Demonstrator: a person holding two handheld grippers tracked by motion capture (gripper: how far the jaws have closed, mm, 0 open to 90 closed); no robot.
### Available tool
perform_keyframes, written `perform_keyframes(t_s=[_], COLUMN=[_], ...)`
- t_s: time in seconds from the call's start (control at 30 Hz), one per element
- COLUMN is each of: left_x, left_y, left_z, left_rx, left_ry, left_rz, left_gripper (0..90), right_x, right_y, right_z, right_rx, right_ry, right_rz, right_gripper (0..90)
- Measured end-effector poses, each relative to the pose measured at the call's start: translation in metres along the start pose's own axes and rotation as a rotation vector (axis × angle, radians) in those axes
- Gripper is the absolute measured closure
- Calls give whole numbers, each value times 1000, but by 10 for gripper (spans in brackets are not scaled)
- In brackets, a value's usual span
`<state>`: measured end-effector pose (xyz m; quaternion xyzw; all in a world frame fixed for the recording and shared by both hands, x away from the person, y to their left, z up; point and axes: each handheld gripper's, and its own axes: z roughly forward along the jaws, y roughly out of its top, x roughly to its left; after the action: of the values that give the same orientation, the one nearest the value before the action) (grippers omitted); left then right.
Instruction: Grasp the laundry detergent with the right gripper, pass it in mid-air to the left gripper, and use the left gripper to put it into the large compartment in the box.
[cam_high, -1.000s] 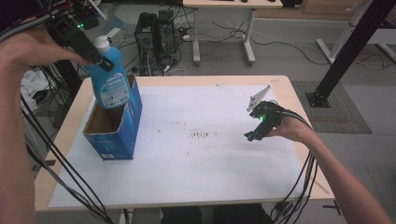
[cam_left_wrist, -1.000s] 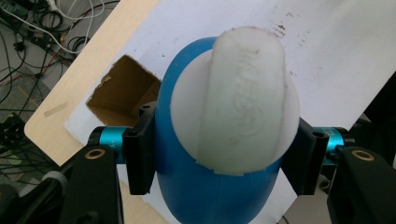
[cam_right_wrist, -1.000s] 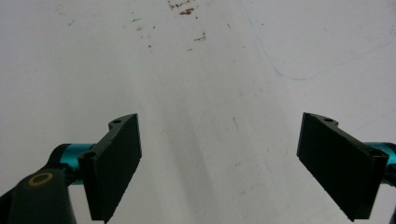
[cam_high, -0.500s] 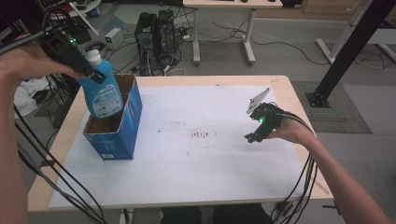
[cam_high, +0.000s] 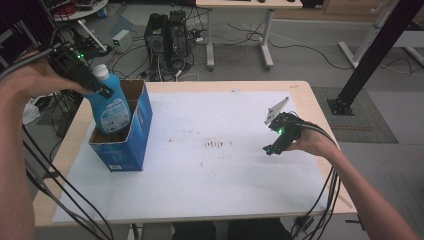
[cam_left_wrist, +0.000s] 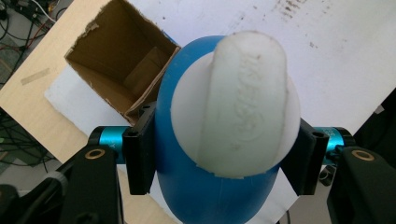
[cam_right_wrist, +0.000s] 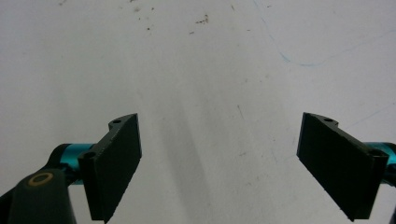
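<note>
- High view: my left gripper (cam_high: 102, 91) clamps the neck of a blue detergent bottle (cam_high: 111, 109), whose lower half sits inside the open cardboard box (cam_high: 131, 141) near the table's (cam_high: 305, 95) left edge. The bottle's white cap (cam_high: 101, 72) tilts away toward the far-left corner, so I judge its base could catch on the box wall or tip the box if I push down at this angle. The bottle's label is too small to read, and so is the print low on the box.
- Left gripper view: the left gripper's jaws grip the blue bottle just below the cap (cam_left_wrist: 236, 109); embossed lettering runs along the cap, but I cannot make it out. The box's mouth (cam_left_wrist: 122, 65) lies beyond, off to one side, so the bottle may scrape its torn rim.
- Right gripper view: my right gripper (cam_right_wrist: 219, 161) is spread wide and holds nothing, hovering over the bare white sheet (cam_right_wrist: 196, 70) by the right edge, too far to steady the box.
</note>
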<state>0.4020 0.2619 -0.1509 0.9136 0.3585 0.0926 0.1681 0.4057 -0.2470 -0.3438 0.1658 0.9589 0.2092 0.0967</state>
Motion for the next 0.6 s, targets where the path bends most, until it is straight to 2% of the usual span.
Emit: perform_keyframes(t_s=[0.03, 0.07, 0.2, 0.27, 0.3, 0.37, 0.5, 0.6], left_x=[0, 2, 3, 3, 4, 4, 5, 7], left_y=[0, -5, -9, -9, -11, -13, -18, -22], left_z=[0, 13, 30, 32, 40, 47, 59, 67], left_rx=[0, 1, 20, 22, 29, 41, 29, 39], left_ry=[0, -8, -17, -18, -30, -30, -31, -33], left_rz=[0, -7, -7, -8, -12, -5, -23, -20], left_gripper=[383, 383, 383, 382, 382, 382, 382, 382], right_x=[0, 0, 2, 3, 3, 3, 4, 6], right_y=[0, 0, 1, 1, 1, 1, 0, 0], right_z=[0, 0, 2, 3, 3, 4, 7, 9], right_rx=[0, 0, 13, 16, 23, 19, 23, 35], right_ry=[0, 0, 4, -2, -1, -2, 0, 3], right_rz=[0, 0, -6, 0, 6, 0, 1, 9], right_gripper=[130, 130, 131, 130, 131, 131, 131, 131])
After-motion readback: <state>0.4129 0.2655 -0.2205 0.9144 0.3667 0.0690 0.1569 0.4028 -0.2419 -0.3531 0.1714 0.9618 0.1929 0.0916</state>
